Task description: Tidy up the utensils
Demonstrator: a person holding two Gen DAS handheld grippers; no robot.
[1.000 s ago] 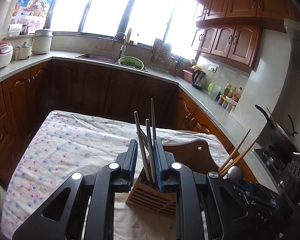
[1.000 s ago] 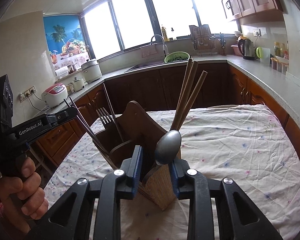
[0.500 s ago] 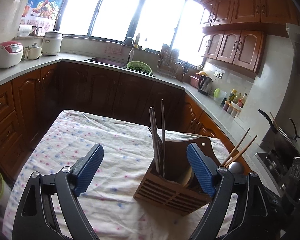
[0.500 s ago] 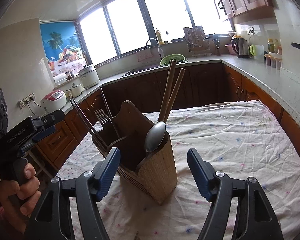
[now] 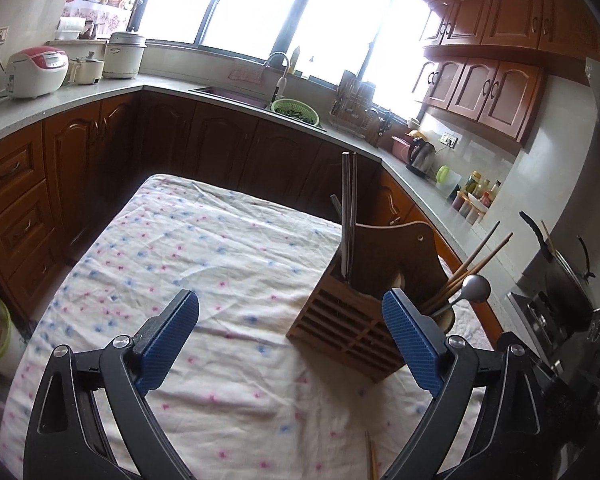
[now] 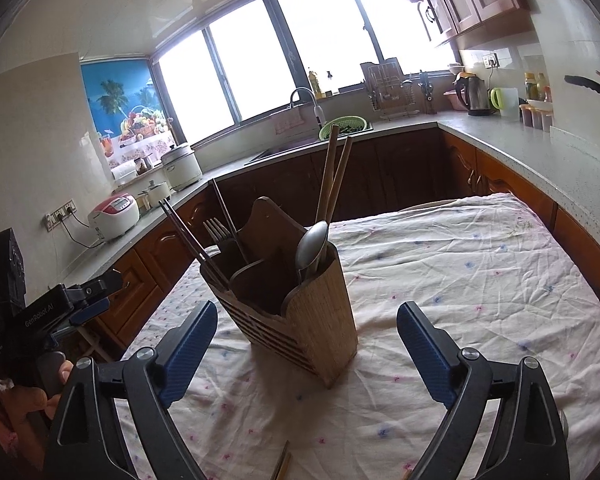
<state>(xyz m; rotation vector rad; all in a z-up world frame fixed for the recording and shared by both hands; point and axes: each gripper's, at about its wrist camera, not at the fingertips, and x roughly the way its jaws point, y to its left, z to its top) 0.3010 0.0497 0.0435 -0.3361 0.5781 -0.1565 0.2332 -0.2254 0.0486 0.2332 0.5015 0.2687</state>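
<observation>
Left claw (image 5: 290, 338) spread, right claw (image 6: 306, 344) spread – both just opened, empty, fork (image 6: 216, 230) seen only from right view

White lettering reading "GenRobot.AI" runs along the black body of the left gripper (image 6: 85, 307), seen from the right wrist camera; smaller print lower on its handle is too small to read.

Utensil holder (image 6: 300, 304) stands mid-table (image 6: 480, 280) — cloth around it bare.
</observation>
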